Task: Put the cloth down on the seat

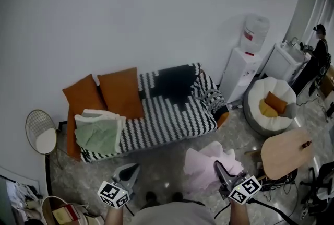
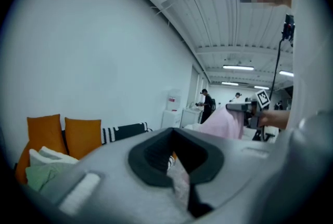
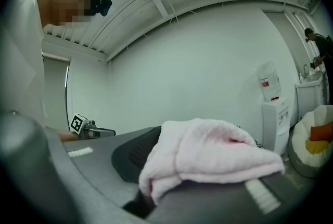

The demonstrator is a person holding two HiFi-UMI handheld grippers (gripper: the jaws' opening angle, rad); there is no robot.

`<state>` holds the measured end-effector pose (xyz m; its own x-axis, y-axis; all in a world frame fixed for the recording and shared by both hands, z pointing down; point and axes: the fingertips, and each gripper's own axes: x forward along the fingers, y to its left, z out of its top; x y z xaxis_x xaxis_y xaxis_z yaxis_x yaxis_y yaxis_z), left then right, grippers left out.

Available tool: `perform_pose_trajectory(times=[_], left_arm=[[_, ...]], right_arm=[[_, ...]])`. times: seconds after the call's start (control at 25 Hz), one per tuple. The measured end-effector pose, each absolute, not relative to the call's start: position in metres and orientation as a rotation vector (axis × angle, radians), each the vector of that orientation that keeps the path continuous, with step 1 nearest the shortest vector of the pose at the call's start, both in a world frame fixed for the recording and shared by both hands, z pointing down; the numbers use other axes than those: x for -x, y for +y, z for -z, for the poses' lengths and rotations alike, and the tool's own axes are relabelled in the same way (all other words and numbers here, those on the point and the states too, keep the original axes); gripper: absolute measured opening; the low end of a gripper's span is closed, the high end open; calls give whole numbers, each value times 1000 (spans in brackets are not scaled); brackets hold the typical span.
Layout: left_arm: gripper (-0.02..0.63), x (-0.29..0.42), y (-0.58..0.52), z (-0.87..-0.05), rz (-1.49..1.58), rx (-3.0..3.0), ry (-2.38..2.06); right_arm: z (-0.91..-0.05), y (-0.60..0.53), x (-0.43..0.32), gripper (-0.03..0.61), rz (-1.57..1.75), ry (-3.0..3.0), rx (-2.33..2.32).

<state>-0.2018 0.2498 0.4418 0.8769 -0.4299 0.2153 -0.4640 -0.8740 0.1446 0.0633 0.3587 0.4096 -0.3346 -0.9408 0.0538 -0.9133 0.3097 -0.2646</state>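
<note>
Wire mesh forms the round side table at the far left, close to the wall. Just beside it stands the sofa, covered in a black-and-white striped throw. 2 orange cushions lean on its back at the left end, and a folded green and white blanket lies on the seat's left end in front of them.

Low in the head view, the left gripper hangs over the floor in front of the sofa's left half, pointing toward it. Its fingers stand a narrow gap apart with nothing between them, and floor shows through the gap.

To its right, the pink cloth hangs bunched over the floor, in front of the sofa's right end and clear of the seat. The right gripper pinches it, and the cloth spills over both fingers.

Further right, a water dispenser stands by the wall. Next come a white beanbag holding orange and yellow cushions, then a round wooden table. A person stands at the far right.
</note>
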Motion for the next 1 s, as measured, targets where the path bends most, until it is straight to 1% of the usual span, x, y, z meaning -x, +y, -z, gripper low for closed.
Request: perform_pose_trajectory(times=[0.44, 1.0], left_arm=[[0, 165, 254, -448, -240, -2845, -737], [0, 146, 210, -457, -256, -2834, -710]], right_arm=[[-414, 357, -104, 32, 380, 2478, 1706], [-419, 323, -127, 32, 411, 2435, 1720]])
